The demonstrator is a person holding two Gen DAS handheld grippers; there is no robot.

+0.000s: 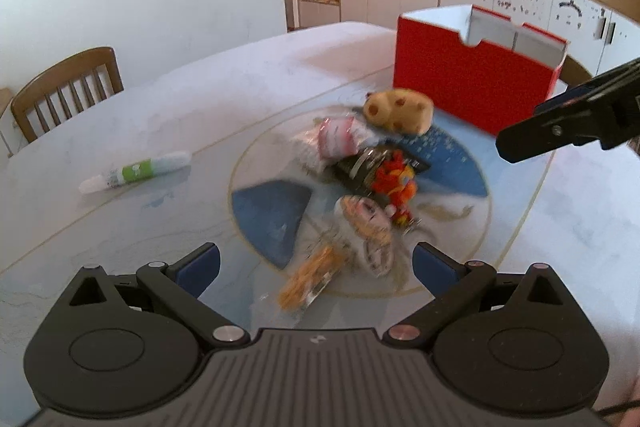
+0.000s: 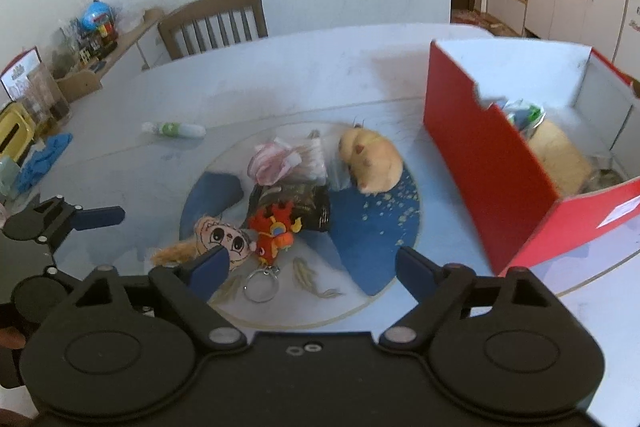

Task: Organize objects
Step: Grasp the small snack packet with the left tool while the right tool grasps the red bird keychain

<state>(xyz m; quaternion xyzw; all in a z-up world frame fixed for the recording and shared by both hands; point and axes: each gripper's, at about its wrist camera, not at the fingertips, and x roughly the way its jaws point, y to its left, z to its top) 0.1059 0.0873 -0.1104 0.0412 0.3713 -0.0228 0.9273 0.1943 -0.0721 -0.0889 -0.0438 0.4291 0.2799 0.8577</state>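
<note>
Item: loose toys and packets, heaped at the middle of the counter point(image 2: 280, 67), on its round blue-and-white inlay.

Step in hand, as judged: approach for a pick. Both tongs hang over the heap, neither touching anything. Left tongs point(image 1: 316, 265): spread wide, nothing between the pads; the nearest things below are the doll-face keychain point(image 1: 366, 219) and an orange-printed clear packet point(image 1: 312, 277). Right tongs point(image 2: 308, 267): spread, empty, poised above the red plush charm point(image 2: 274, 231) and its metal ring point(image 2: 262, 285).

Destination, as judged: the red box point(image 2: 492, 171), open-topped, standing just right of the heap; it already holds a pale plush and some wrappers.

Contents of heap:
- tan spotted plush point(image 2: 372, 163), soft and rounded, on the side nearest the box;
- pink-and-white wrapped bundle point(image 2: 272, 163), crinkled film;
- dark foil packet point(image 2: 304, 203), flat, partly under the red charm;
- doll-face keychain, flat, with a fringe of orange hair.

Apart from the heap: a white-and-green tube point(image 2: 174, 129), lying on its side, well to the left.

Next move calls for: lowering the right tongs onto the red charm's body rather than its ring, closing gently, since the plush will compress and the ring will dangle. The foil beneath may drag along.
</note>
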